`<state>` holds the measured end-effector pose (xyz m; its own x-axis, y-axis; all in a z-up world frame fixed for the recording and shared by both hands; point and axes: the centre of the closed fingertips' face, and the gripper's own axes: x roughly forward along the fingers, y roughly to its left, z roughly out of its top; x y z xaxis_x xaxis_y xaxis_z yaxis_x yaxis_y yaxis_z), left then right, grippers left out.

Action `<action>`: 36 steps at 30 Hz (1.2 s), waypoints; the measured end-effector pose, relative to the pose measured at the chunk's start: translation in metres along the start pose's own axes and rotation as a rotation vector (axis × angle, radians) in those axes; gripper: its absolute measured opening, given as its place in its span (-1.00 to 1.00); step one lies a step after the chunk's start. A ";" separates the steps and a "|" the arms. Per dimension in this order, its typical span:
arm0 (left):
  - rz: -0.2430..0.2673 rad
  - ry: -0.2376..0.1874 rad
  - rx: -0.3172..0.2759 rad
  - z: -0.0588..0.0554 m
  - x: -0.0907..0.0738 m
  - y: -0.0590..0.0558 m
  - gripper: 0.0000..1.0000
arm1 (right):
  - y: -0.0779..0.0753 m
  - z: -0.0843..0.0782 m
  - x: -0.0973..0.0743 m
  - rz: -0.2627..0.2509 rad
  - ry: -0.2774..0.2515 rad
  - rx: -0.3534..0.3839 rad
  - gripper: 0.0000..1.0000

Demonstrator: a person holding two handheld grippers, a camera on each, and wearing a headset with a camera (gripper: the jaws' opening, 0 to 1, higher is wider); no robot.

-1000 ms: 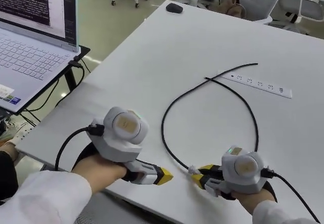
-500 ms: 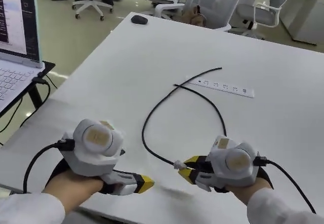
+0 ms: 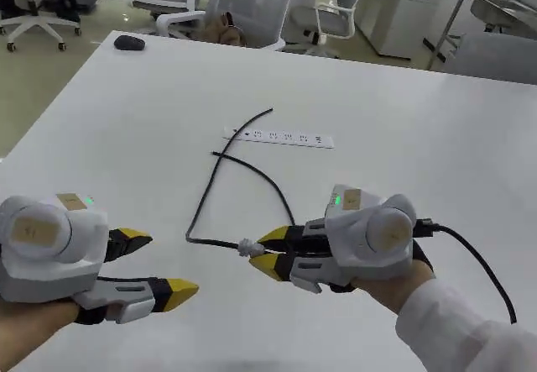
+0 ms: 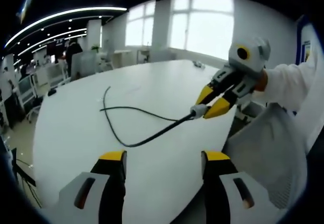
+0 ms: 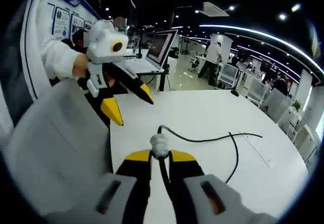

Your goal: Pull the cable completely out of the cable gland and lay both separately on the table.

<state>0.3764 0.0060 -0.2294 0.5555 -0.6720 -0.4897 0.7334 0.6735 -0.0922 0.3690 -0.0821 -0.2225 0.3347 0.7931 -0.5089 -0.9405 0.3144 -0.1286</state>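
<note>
A black cable (image 3: 201,200) lies in a loop on the white table (image 3: 403,120). Its near end carries a small white cable gland (image 3: 247,246). My right gripper (image 3: 268,250) is shut on the gland, which sticks out just past its yellow fingertips. In the right gripper view the gland (image 5: 158,144) sits at the tips of my right gripper (image 5: 160,158), and the cable (image 5: 202,139) runs away over the table. My left gripper (image 3: 159,263) stands open a short way left of the gland, holding nothing. In the left gripper view the left gripper (image 4: 164,158) faces the gland (image 4: 198,112) and the cable (image 4: 142,140).
A white power strip (image 3: 277,137) lies beyond the cable loop. A dark mouse (image 3: 128,43) sits near the table's far left edge. Office chairs (image 3: 252,2) stand behind the table. In the right gripper view a laptop (image 5: 162,44) stands off to the left.
My left gripper's jaws, together before, now stand apart. The right gripper still holds the gland. The head camera has swung right, so the laptop has left the head view.
</note>
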 end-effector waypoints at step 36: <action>-0.601 -0.354 0.152 0.111 -0.028 -0.097 -0.65 | 0.032 0.086 -0.055 0.117 -0.270 -0.215 -0.80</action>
<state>0.3333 -0.0751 -0.1104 0.1127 -0.9905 -0.0782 0.9848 0.1218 -0.1235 0.3257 -0.0710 -0.1258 0.2002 0.9356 -0.2910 -0.9545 0.1192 -0.2734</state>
